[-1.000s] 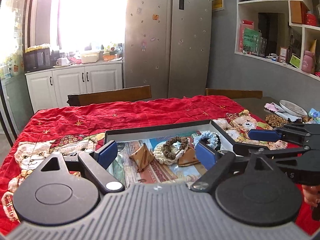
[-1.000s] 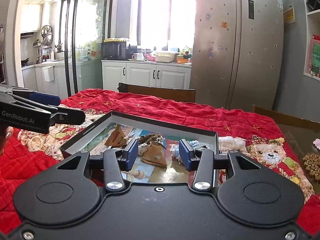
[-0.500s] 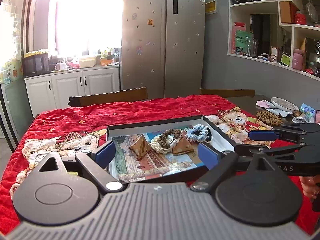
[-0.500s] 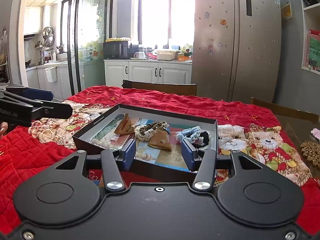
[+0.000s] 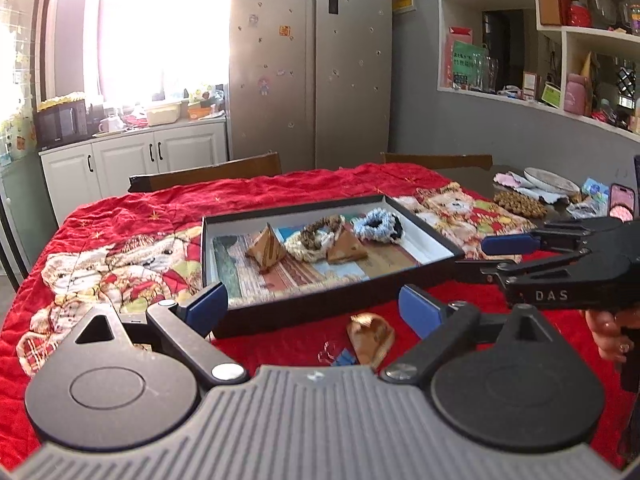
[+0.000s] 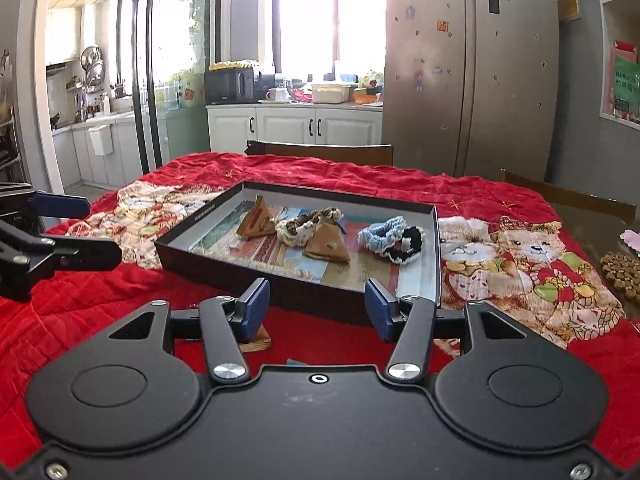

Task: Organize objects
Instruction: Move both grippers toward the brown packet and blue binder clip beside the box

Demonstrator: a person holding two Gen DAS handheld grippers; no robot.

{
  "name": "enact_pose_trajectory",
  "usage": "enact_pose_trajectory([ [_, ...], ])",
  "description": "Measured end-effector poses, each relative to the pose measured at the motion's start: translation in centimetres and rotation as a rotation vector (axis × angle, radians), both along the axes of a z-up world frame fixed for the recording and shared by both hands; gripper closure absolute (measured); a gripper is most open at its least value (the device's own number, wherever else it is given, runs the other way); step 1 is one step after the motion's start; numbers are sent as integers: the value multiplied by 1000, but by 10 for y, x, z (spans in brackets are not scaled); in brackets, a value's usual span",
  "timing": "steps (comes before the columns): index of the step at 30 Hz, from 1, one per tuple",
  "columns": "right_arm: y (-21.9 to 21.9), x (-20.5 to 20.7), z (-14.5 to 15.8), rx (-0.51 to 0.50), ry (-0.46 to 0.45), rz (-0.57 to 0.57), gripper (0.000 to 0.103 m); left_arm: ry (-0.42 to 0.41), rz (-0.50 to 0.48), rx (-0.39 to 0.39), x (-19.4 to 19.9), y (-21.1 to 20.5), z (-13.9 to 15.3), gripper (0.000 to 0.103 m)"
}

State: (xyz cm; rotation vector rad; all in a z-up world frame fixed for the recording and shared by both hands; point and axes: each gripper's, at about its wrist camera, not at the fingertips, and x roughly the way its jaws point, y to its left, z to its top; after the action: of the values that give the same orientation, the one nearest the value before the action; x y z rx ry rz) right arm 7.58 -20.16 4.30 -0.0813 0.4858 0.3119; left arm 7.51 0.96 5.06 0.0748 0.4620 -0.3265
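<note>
A black shallow box [image 5: 320, 308] [image 6: 224, 268] lies on the red tablecloth. In it are two tan pyramid pouches [image 5: 266, 245] [image 6: 256, 218], a cream and brown scrunchie [image 5: 314, 238] [image 6: 304, 224] and a blue one with a black one [image 5: 376, 222] [image 6: 386, 234]. A tan pouch [image 5: 370, 338] and a small clear and blue item [image 5: 336, 356] lie on the cloth in front of the box. My left gripper [image 5: 316, 308] is open above them. My right gripper [image 6: 316, 306] is open near the box's front wall, with a tan piece [image 6: 256, 340] by its left finger.
The red patterned cloth [image 6: 500, 200] covers the table. Wooden chairs [image 5: 208, 174] stand at the far side. At the right edge are a plate [image 5: 550, 180], a beaded coaster [image 5: 518, 204] and a phone [image 5: 622, 200]. Fridge and cabinets are behind.
Both grippers have drawn back toward me from over the box, still open. The cloth in front of the box and the tan pouch on it have come into view.
</note>
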Motion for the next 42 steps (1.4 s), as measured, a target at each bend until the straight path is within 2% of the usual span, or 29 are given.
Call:
enact_pose_trajectory([
  [9, 10, -7, -16, -18, 1, 6, 51, 39, -60, 9, -12, -2, -24, 6],
  [18, 18, -5, -44, -22, 53, -5, 51, 91, -82, 15, -13, -3, -51, 6],
  [42, 20, 8, -75, -29, 143, -33, 45, 177, -111, 16, -3, -4, -80, 6],
])
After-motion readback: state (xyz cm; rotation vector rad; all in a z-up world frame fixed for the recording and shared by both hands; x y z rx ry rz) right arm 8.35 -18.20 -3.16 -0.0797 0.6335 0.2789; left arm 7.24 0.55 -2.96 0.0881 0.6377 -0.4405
